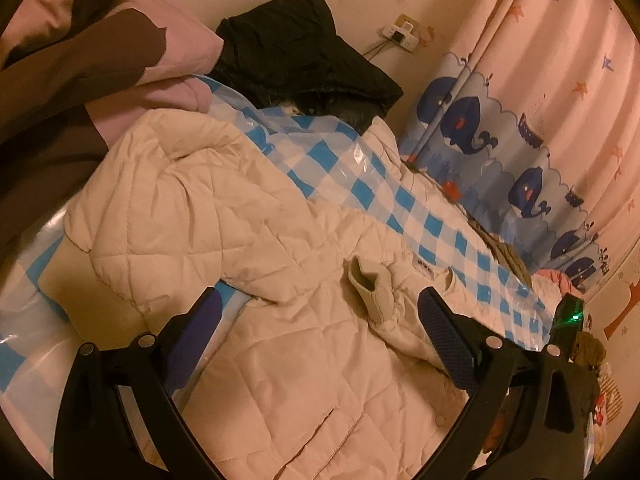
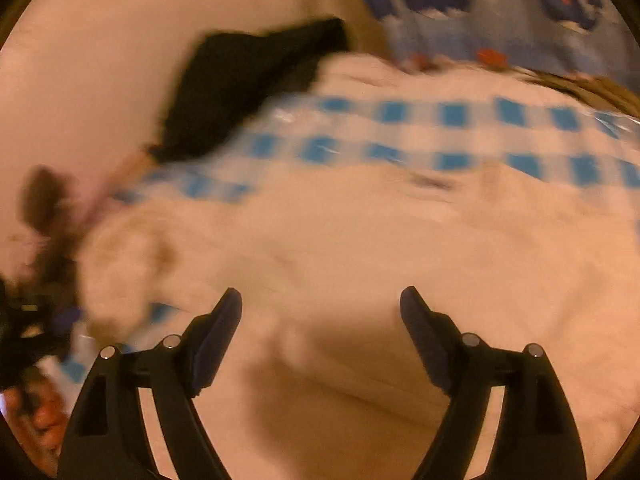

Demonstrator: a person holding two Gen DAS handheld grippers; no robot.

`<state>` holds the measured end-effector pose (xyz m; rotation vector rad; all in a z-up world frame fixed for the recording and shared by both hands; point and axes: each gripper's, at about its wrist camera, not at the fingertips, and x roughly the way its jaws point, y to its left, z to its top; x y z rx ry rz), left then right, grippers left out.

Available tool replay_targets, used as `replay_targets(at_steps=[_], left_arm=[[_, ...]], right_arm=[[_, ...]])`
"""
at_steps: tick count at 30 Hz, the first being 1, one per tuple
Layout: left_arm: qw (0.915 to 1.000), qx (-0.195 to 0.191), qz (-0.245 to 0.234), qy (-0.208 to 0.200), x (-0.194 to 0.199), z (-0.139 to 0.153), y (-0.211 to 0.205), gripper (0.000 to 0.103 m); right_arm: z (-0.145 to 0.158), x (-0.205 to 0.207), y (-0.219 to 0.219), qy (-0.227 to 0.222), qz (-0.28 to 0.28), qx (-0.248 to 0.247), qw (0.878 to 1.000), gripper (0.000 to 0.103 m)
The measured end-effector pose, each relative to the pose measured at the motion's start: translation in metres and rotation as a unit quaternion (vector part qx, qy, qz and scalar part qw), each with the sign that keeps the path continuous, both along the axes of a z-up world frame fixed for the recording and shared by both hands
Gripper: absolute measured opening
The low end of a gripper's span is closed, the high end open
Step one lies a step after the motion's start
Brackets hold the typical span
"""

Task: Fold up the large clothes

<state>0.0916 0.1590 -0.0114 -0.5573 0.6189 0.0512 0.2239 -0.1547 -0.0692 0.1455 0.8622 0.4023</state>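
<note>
A large cream quilted coat (image 1: 224,216) lies spread on a blue-and-white checked plastic sheet (image 1: 360,176). One sleeve is folded across the body, its ribbed cuff (image 1: 372,284) lying on top. My left gripper (image 1: 320,300) is open and empty, just above the coat's lower body, with the cuff between its fingers' line. In the blurred right wrist view the coat (image 2: 360,232) fills the middle, with the checked sheet (image 2: 400,132) behind it. My right gripper (image 2: 320,300) is open and empty above the coat.
A black garment (image 1: 304,56) lies at the far end by the wall, also in the right wrist view (image 2: 240,92). A pink-and-brown quilt (image 1: 80,72) is piled at the left. A whale-print curtain (image 1: 520,140) hangs on the right. A wall socket (image 1: 402,32) sits behind.
</note>
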Motion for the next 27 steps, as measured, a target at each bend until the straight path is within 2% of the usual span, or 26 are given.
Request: replay_targets(at_steps=[3,6,8,10,12,17,19,21,23,25,27], left_arm=[[0.9999,-0.002,-0.007,0.008,0.002,-0.003,-0.003,0.094],[0.9999,-0.002,-0.01,0.009,0.001,-0.003,-0.004,0.094],[0.9999,0.003,-0.011,0.01,0.002,-0.003,-0.004,0.094],[0.9999,0.002,-0.012,0.012,0.003,-0.003,-0.005,0.094],[0.9998,0.002,-0.013,0.014,0.003,-0.004,-0.005,0.094],[0.9997,-0.004,-0.017,0.018,0.003,-0.005,-0.006,0.094],[0.9997,0.001,-0.016,0.021,0.004,-0.005,-0.006,0.094],[0.9995,0.003,-0.012,0.028,0.004,-0.006,-0.005,0.094],[0.9987,0.015,-0.004,0.049,0.008,-0.01,-0.004,0.094],[0.9954,0.048,-0.019,0.081,0.015,-0.016,-0.012,0.094],[0.9881,0.095,-0.052,0.109,0.022,-0.022,-0.028,0.094]], right_arm=[[-0.019,-0.003,0.028,-0.002,0.037,-0.049,0.998,0.078],[-0.036,0.005,0.073,-0.011,0.066,-0.119,0.991,0.078],[-0.05,0.023,0.086,0.017,0.067,-0.103,0.992,0.078],[-0.058,0.05,0.089,0.055,0.046,-0.059,0.996,0.08],[-0.058,0.061,0.087,0.068,0.036,-0.028,0.997,0.08],[-0.051,0.071,0.094,0.075,0.042,-0.043,0.995,0.08],[-0.043,0.063,0.099,0.07,0.062,-0.026,0.995,0.08],[-0.029,0.044,0.101,0.032,0.062,-0.027,0.997,0.08],[-0.019,0.02,0.099,0.014,0.077,0.008,0.997,0.081],[-0.02,0.004,0.095,0.032,0.104,0.058,0.992,0.081],[-0.022,-0.013,0.088,0.045,0.109,0.075,0.99,0.081]])
